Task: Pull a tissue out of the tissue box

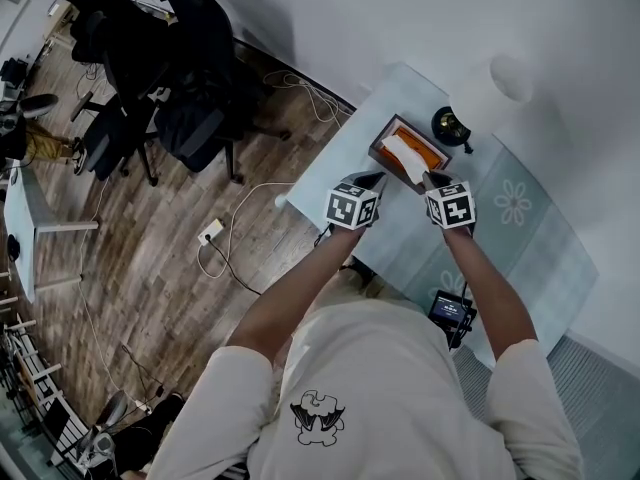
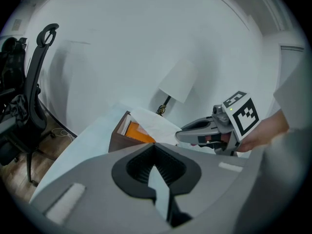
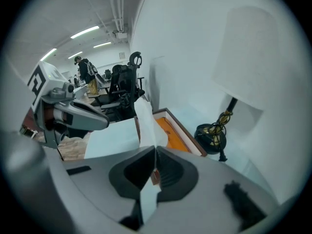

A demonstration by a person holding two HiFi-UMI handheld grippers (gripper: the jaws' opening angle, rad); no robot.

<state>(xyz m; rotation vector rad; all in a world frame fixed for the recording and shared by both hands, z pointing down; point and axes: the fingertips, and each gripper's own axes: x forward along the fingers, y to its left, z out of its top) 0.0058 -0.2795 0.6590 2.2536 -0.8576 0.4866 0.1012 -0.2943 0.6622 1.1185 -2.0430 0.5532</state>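
A brown tissue box (image 1: 412,144) with an orange top sits on the pale blue table (image 1: 530,243). A white tissue (image 1: 404,157) rises out of the box. My right gripper (image 1: 430,179) is shut on the tissue (image 3: 145,125) just above the near end of the box (image 3: 171,133), and the sheet runs taut into its jaws (image 3: 156,149). My left gripper (image 1: 378,179) hovers at the box's near left corner with its jaws together (image 2: 155,146) and nothing visibly gripped. From the left gripper view, the box (image 2: 123,139) and tissue (image 2: 156,123) lie just ahead, with the right gripper (image 2: 181,134) beside them.
A lamp with a white shade (image 1: 495,90) and a dark base (image 1: 450,125) stands just behind the box. A small black device (image 1: 452,313) lies at the table's near edge. Office chairs (image 1: 190,98) and cables (image 1: 235,238) occupy the wooden floor to the left.
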